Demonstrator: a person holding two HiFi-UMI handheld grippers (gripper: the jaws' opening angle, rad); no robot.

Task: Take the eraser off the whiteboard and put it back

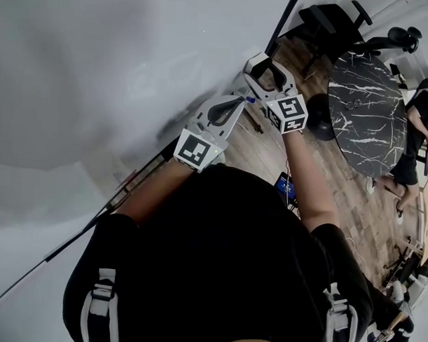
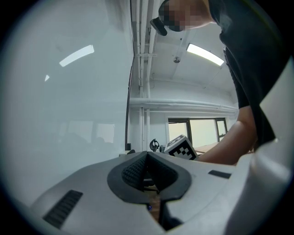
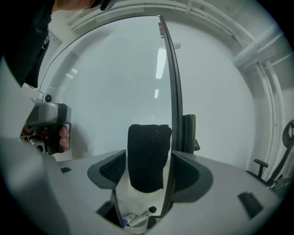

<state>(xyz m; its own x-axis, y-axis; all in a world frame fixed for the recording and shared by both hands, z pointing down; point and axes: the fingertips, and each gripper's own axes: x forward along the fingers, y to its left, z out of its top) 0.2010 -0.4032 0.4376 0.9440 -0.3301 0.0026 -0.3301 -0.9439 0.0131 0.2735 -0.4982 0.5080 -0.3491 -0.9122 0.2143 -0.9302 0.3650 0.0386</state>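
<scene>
Office, wood floor [image 1: 353, 207]; whiteboard [image 3: 115, 82] ahead. Black eraser [image 3: 148, 151] on whiteboard beside dark frame [image 3: 174, 92], between wide-apart jaws of right gripper [image 3: 149, 170], pads not pressing. Left gripper [image 2: 147, 172]: jaws together, empty. Markers [image 3: 138, 217] below eraser.

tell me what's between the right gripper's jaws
The black eraser, against the whiteboard; the jaws of the right gripper stand apart beside it. Seen in the right gripper view.

Side by side out front: left gripper [image 2: 146, 158], jaws together; right gripper [image 3: 148, 158], jaws wide apart.
</scene>
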